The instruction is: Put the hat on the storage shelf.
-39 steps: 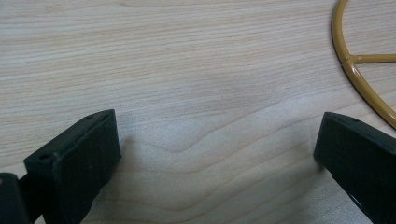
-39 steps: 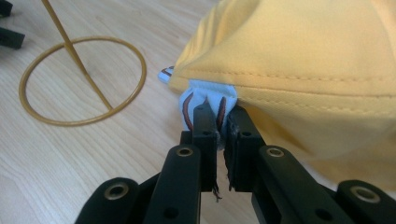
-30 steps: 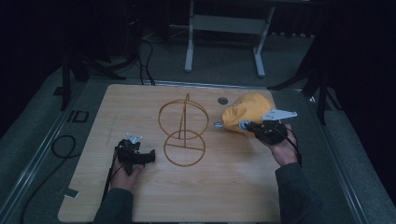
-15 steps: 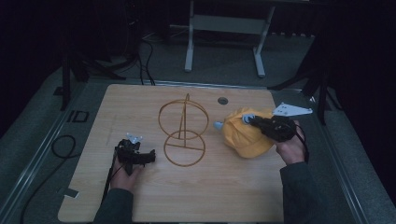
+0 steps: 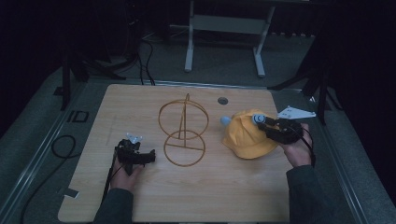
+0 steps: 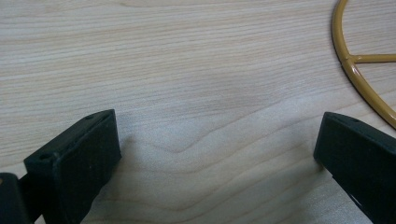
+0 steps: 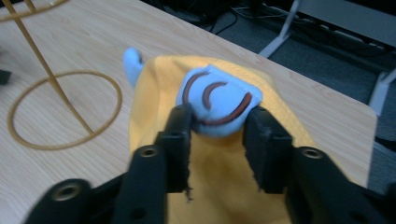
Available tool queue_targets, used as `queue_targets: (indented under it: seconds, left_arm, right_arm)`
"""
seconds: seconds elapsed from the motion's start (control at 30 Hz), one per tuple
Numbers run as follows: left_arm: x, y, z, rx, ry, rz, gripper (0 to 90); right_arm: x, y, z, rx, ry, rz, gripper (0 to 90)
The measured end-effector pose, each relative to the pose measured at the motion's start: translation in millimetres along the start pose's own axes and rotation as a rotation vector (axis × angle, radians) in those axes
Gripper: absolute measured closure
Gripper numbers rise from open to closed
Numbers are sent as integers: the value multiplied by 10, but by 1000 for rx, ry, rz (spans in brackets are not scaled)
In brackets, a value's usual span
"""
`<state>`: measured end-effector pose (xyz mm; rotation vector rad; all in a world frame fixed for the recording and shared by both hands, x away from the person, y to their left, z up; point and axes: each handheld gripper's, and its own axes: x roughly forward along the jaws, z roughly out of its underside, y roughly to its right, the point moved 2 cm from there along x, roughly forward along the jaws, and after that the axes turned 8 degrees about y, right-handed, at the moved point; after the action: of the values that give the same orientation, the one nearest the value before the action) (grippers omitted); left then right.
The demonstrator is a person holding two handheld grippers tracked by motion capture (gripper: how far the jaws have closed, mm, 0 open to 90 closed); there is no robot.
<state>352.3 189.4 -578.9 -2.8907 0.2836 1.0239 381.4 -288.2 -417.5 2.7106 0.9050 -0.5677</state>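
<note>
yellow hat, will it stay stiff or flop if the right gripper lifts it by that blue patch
The yellow hat looks like soft cloth, slumped on the table, so it would probably sag and hang. The right gripper pinches only the blue patch, so the brim likely droops below. It seems light, and a cloth pinch probably won't slip.

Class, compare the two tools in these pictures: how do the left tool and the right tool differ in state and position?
The left tool is open, jaws wide apart over bare table; the right tool is shut on the yellow hat's light blue patch. The left tool sits beside the wire stand; the right tool sits at the hat. Both have black jaws and are hand-held.
</note>
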Motion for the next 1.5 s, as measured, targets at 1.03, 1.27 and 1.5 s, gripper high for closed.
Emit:
queue_targets:
  seconds: [1.03, 1.27, 1.5]
  left_arm:
    - [2, 1, 0, -2, 2, -1, 4]
    - [2, 2, 0, -2, 2, -1, 4]
    - [1, 2, 0, -3, 2, -1, 4]
  right_arm:
    - [191, 72, -81, -90, -161, -43, 552]
    - [286, 101, -157, -142, -243, -55, 549]
    - [341, 144, -216, -182, -300, -65, 554]
